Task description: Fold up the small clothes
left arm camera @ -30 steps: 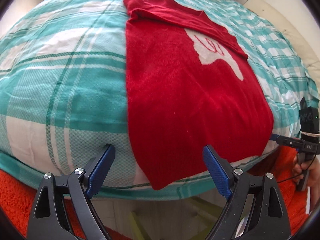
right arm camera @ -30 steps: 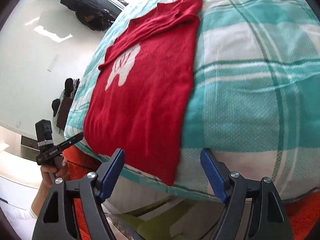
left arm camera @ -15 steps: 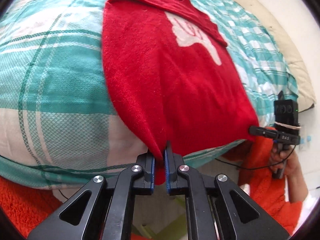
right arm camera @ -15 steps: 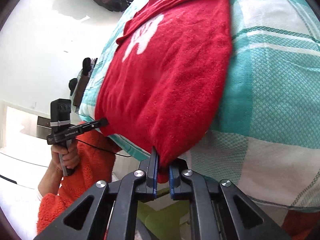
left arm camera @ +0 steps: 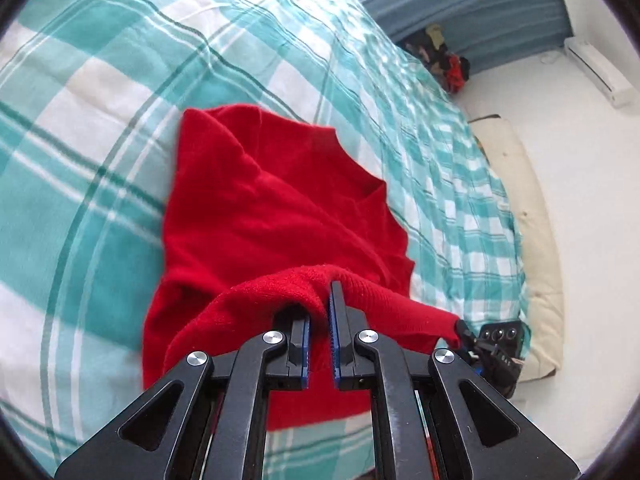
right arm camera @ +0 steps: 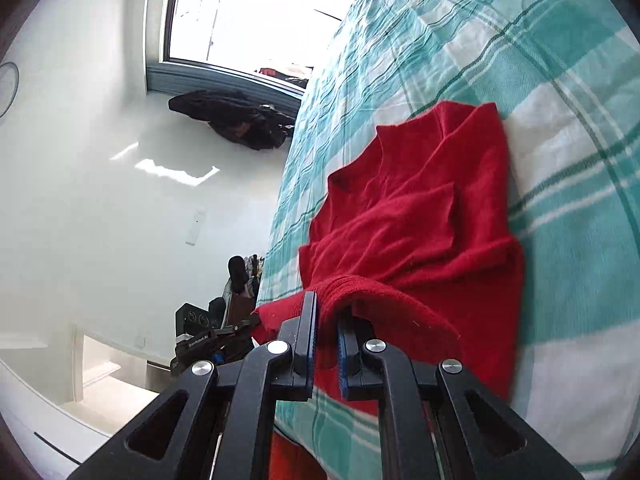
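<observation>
A small red sweater [left arm camera: 276, 208] lies on a teal and white plaid bedspread [left arm camera: 88, 92]. My left gripper [left arm camera: 320, 300] is shut on the sweater's hem at one bottom corner, lifted and carried over the body of the garment. My right gripper [right arm camera: 326, 312] is shut on the other bottom corner of the same sweater [right arm camera: 420, 216]. The hem hangs stretched between the two grippers. The right gripper shows in the left wrist view [left arm camera: 464, 330], the left gripper in the right wrist view [right arm camera: 244, 326]. The white print is hidden under the folded-over part.
The bedspread [right arm camera: 560, 60] covers the whole bed. A cream pillow [left arm camera: 532, 232] lies along the wall side. Dark clothes [right arm camera: 236, 120] lie on the floor below a bright window [right arm camera: 256, 12]. More clothes [left arm camera: 444, 60] sit at the far end of the bed.
Both grippers shut on the sweater's bottom corners, then lifted the hem and carried it forward over the sweater toward its neck end. The print is now covered.
</observation>
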The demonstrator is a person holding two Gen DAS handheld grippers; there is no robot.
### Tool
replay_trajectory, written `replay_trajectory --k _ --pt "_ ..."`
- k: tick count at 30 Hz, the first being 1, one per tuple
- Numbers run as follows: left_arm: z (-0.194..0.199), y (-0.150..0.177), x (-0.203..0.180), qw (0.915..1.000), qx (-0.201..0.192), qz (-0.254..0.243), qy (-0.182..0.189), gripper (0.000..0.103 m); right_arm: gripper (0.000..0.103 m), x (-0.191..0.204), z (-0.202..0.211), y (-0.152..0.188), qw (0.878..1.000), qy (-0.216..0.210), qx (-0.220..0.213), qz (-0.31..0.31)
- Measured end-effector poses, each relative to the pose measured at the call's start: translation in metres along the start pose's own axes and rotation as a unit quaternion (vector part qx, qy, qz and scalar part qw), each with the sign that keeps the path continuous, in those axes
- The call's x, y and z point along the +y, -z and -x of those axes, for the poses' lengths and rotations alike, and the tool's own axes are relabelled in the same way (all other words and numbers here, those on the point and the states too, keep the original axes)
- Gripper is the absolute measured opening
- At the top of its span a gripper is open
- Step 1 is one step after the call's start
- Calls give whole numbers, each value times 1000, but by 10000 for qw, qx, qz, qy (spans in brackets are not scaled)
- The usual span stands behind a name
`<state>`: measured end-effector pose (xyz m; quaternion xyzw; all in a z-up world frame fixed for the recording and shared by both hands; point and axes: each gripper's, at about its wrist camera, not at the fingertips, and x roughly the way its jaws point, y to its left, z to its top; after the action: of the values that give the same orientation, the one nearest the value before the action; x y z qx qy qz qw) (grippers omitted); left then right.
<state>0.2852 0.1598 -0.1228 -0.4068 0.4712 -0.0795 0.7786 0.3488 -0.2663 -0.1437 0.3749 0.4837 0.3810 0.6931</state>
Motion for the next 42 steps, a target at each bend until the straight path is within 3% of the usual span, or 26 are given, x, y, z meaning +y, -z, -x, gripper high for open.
replay_trajectory --k 3,7,9,10,11,12,13,14,15,16,17,19,21,24,26,27,28,29,30,33,35,37,40,42 --pt "-34 -42 6 9995 68 138 -285 6 9 -12 -33 -48 9995 288 -107 -105" --pt "-68 -78 14 9980 156 188 -589 8 9 -38 -59 -94 9981 344 -213 -458" --pt "-79 -90 19 9969 249 328 -677 18 15 -53 -66 -108 9960 550 -324 -622" --pt "-82 -95 23 9966 344 430 -608 22 22 -60 -66 -113 9943 674 -439 -706" --pt "-82 -98 25 9964 411 522 -529 29 45 -67 -64 -117 9923 757 -556 -804" --pt "-78 -100 26 9966 384 561 -461 36 56 -75 -56 -122 9907 766 -650 -922" --pt "-69 -101 26 9973 255 541 -425 42 66 -79 -50 -124 9890 747 -783 -1010" --pt "-59 -100 26 9976 43 491 -483 57 66 -78 -41 -126 9877 755 -928 -1003" --pt "-46 -99 25 9965 -224 438 -675 75 66 -74 -32 -127 9877 761 -1052 -876" --pt "-35 -98 25 9935 -517 396 -929 82 66 -67 -23 -128 9877 840 -1135 -674" --pt "-23 -96 25 9893 -819 360 -1154 87 66 -57 -17 -128 9875 975 -1172 -408" --pt "-6 -84 24 9830 -1232 227 -1345 87 66 -31 -17 -128 9877 1147 -1039 232" --pt "-5 -72 18 9850 -1234 -155 -1199 85 65 -3 -33 -124 9843 1267 -693 1011" --pt "-42 -51 -8 9873 -598 -1150 -923 83 52 24 -82 -103 9740 1155 198 1938" --pt "-78 -51 -18 9775 -372 -1552 -1379 83 49 12 -117 -92 9655 1375 695 2101" --pt "-95 -56 -16 9706 -337 -1575 -1789 80 49 -2 -134 -93 9580 1846 829 2034" --pt "-103 -61 -14 9648 -312 -1535 -2111 77 37 -21 -148 -99 9501 2367 872 1835" --pt "-105 -63 -15 9617 -300 -1509 -2269 73 26 -34 -152 -103 9490 2567 805 1646" --pt "-101 -64 -21 9617 -307 -1494 -2279 73 26 -35 -151 -107 9503 2602 665 1575" --pt "-69 -44 -43 9656 -543 -1740 -1853 77 31 -2 -125 -100 9520 2472 238 1792" --pt "-50 -11 -54 9585 -716 -2103 -1789 87 38 31 -102 -75 9424 2398 122 2329" --pt "-45 29 -56 9488 -811 -2472 -1790 95 40 51 -84 -39 9272 2416 74 2862" --pt "-80 64 -40 9317 -477 -2740 -2338 95 58 36 -81 13 9123 2617 183 3143" --pt "-85 78 -46 9082 -647 -3089 -2749 95 59 3 -104 29 9087 2975 562 2874"
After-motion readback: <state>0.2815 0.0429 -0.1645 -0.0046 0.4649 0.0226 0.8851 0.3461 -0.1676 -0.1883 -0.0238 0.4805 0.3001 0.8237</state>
